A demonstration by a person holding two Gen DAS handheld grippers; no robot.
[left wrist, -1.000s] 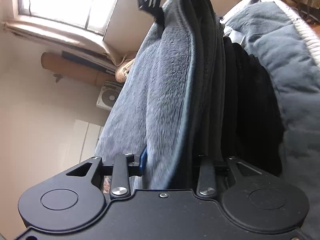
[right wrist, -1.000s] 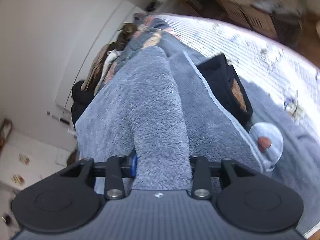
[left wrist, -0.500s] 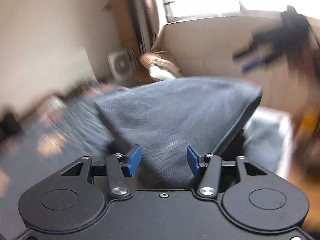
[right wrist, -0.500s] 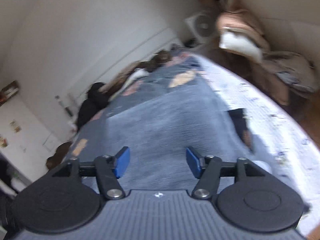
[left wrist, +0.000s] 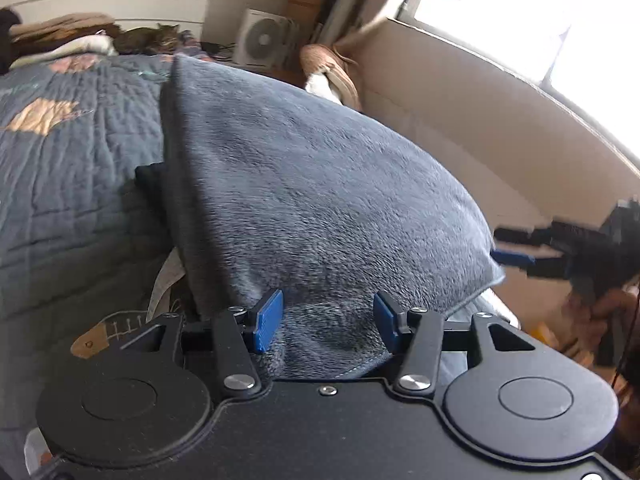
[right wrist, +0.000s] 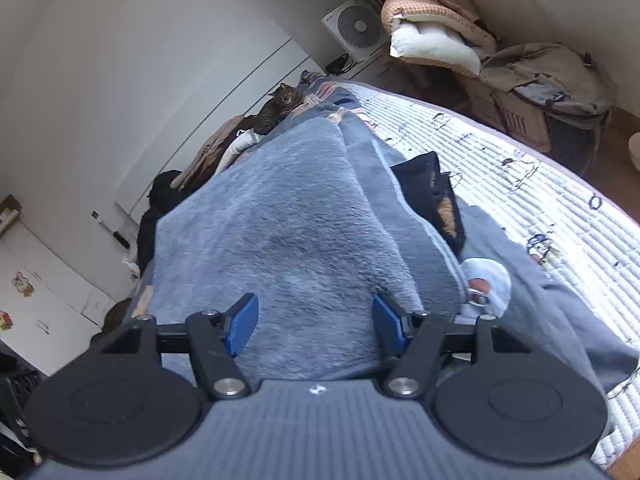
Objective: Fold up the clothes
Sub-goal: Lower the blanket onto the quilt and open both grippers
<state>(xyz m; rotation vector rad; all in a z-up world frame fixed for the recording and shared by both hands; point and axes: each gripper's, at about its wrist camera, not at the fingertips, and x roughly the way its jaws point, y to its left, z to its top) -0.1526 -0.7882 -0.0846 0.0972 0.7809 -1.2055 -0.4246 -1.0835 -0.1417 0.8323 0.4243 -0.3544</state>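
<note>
A blue-grey fleece garment (left wrist: 320, 200) lies folded on the bed, over a black garment (left wrist: 154, 184). My left gripper (left wrist: 328, 322) is open, its blue pads either side of the fleece's near edge without clamping it. My right gripper (right wrist: 314, 324) is open too, just above the same fleece (right wrist: 288, 240). The right gripper also shows blurred in the left wrist view (left wrist: 520, 258), by the fleece's right corner. A black garment with an orange print (right wrist: 436, 196) lies to the right of the fleece.
A dark quilt (left wrist: 72, 160) and a white patterned bedspread (right wrist: 540, 168) cover the bed. A cat (right wrist: 282, 106) sits at the far end near piled clothes. A white fan unit (right wrist: 356, 24), a pillow pile (right wrist: 432, 36) and a bag (right wrist: 544, 76) stand beyond the bed.
Both grippers held the fleece shut a second ago. They have opened and let it go, and it now lies flat on the bed.
</note>
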